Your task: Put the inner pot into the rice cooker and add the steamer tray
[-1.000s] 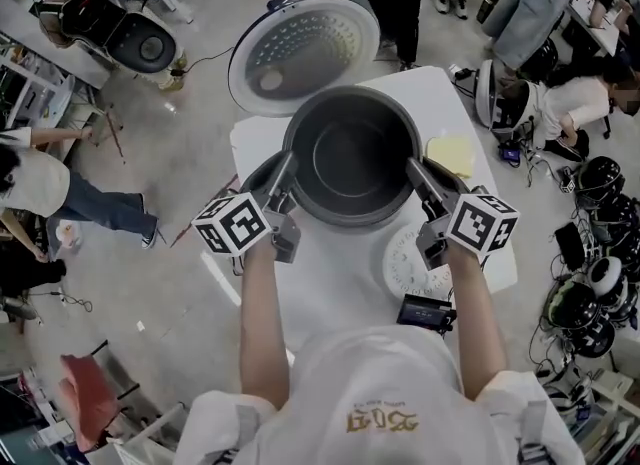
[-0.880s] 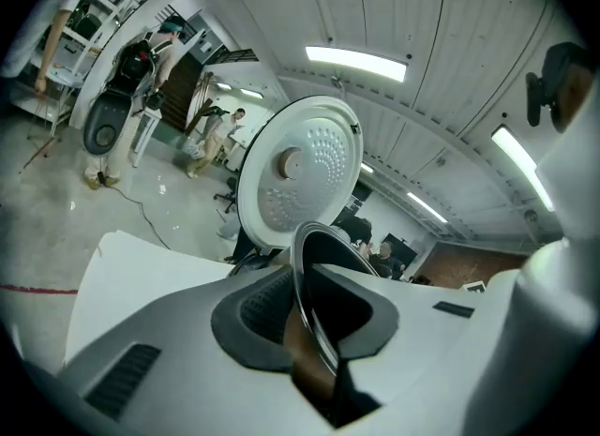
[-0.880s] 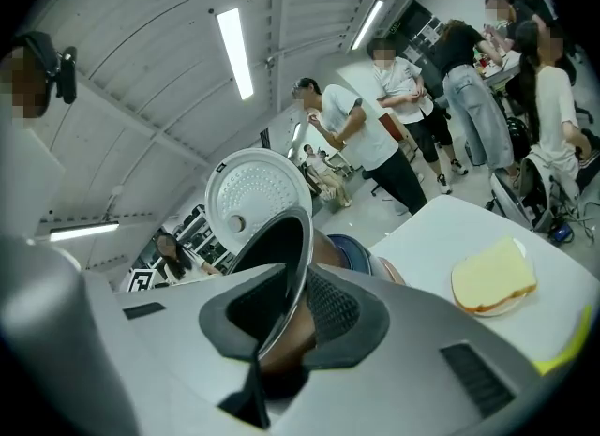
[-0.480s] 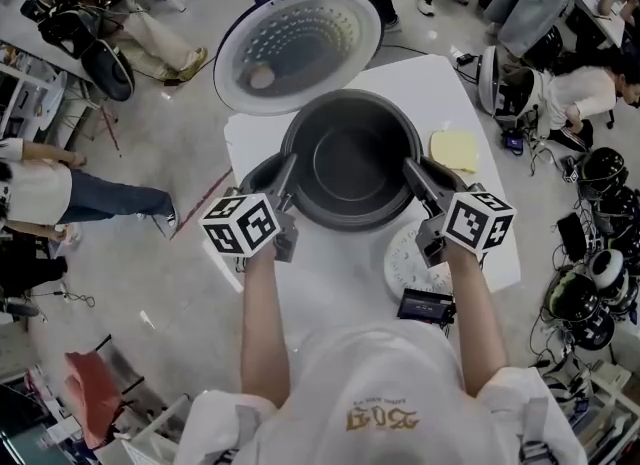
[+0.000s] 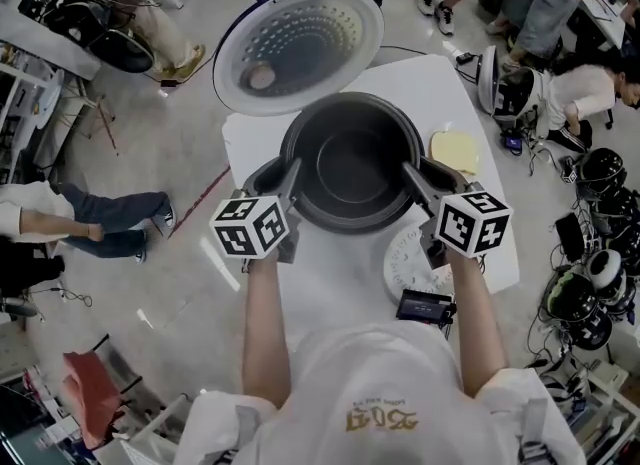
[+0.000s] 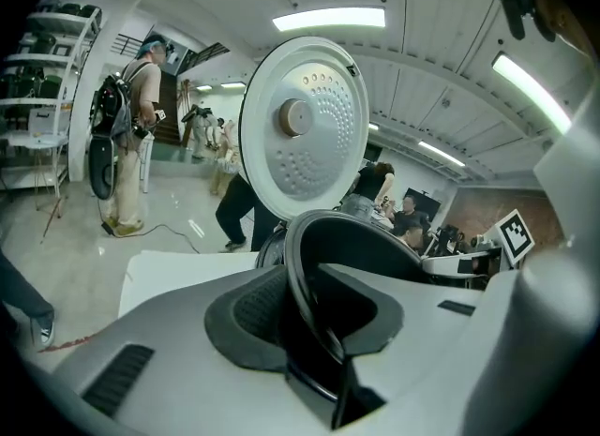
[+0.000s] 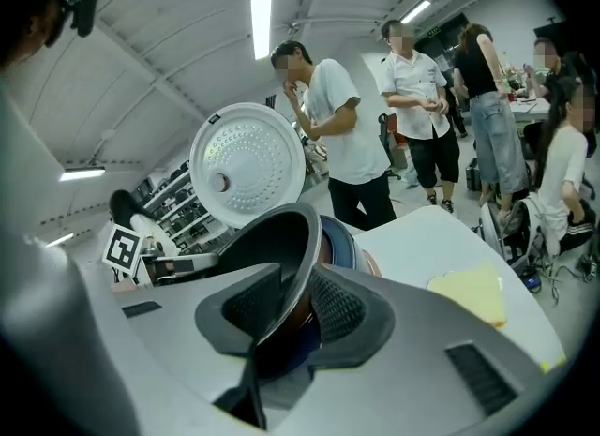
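— White table (image 5: pixel 340 288) looks busy. What's around the rice cooker (image 5: pixel 258 175)?
— Its lid (image 5: pixel 298 48) stands open on the far side. A yellow cloth (image 5: pixel 455 151) lies to the right. The steamer tray (image 5: pixel 403 265) and a black device (image 5: pixel 425 306) sit by the right forearm, near the table's edge.
— And the inner pot (image 5: pixel 350 163)?
— Down in the cooker. The left gripper (image 5: pixel 290 175) and right gripper (image 5: pixel 412 175) straddle its rim on opposite sides, jaws opening, pads loose of it.
— Any free space?
— Bare tabletop on the near side of the cooker. People stand and sit on the floor all round.
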Demonstrator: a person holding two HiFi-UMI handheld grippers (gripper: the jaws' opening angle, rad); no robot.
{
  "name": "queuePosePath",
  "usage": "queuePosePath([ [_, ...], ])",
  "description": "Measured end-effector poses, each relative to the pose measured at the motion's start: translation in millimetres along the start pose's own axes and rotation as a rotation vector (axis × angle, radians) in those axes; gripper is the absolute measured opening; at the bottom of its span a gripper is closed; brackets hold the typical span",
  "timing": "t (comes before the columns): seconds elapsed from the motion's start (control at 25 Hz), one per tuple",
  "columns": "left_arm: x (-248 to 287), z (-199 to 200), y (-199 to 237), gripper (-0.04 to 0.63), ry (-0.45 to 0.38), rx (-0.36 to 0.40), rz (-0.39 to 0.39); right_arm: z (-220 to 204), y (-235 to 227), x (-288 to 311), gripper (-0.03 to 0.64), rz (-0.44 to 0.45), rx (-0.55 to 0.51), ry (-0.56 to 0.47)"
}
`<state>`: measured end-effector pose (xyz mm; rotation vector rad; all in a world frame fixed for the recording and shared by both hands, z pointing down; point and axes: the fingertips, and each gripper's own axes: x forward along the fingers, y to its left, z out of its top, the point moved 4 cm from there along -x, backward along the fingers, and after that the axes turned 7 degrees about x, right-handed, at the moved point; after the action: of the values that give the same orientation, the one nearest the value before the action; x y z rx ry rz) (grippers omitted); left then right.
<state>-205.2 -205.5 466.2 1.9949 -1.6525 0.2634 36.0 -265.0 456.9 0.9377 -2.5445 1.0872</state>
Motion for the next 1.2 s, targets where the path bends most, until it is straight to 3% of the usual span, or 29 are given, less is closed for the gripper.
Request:
queuePosePath([
  [0.24, 4.4, 1.8, 3.9, 0.133, 0.012, 0.061, 0.02, -2.1, -2.5, 8.3, 0.12, -0.008, 0.002, 0.008],
  [0.36, 4.6, 2.7, 2.3, 0.184, -0.004, 0.068, 0.033, -2.9, -4.8, 7.0, 0.123, -0.045, -0.038, -0.002],
  [0.52, 3.5, 6.3, 2.2, 0.184, -0.023, 0.064, 0.035, -3.1, -6.6, 2.8, 0.123, -0.088, -0.079, -0.015],
  [1.2, -21.9, 0.7, -6.1, 0.193, -0.032, 0.111, 0.032, -7.1, 13.9, -32.0, 0.123, -0.108, -0.067, -0.092],
])
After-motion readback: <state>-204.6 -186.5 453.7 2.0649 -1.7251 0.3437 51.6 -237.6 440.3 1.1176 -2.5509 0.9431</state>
